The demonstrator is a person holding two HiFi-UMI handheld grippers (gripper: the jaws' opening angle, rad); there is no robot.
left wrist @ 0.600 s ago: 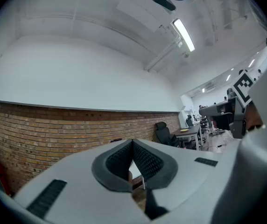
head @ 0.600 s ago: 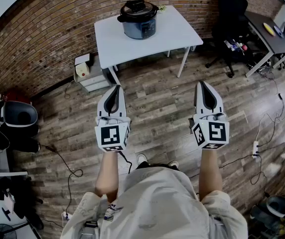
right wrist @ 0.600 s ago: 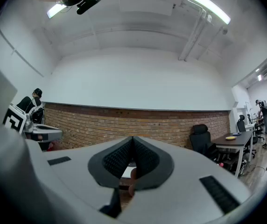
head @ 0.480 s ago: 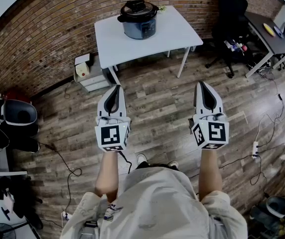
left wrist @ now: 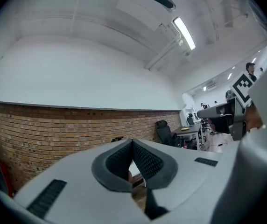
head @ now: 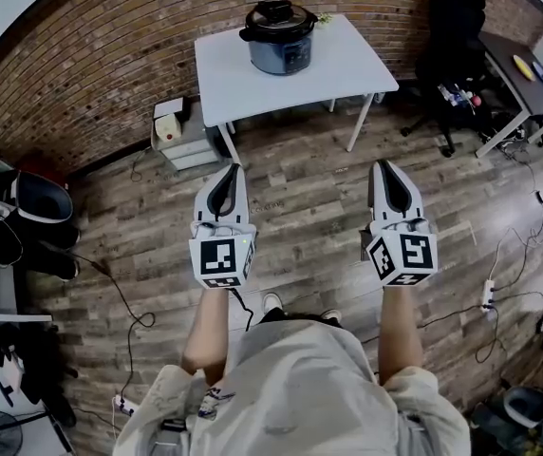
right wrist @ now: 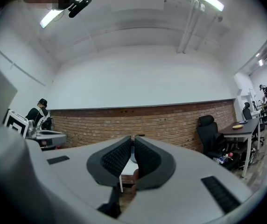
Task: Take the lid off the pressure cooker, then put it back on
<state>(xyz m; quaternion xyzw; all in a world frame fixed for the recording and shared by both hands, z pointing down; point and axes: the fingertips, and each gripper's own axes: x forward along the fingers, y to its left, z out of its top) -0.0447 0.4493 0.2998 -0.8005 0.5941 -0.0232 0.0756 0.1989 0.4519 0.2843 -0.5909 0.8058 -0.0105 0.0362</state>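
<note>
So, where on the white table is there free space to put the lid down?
The white table is bare on both sides of the pressure cooker and along its front edge. The back strip between cooker and brick wall is tight.

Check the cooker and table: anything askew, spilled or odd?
Nothing stands out. The pressure cooker sits upright on the white table, lid on, no spill visible. The left gripper and right gripper are shut, empty, and short of the table. Cables trail across the floor.
</note>
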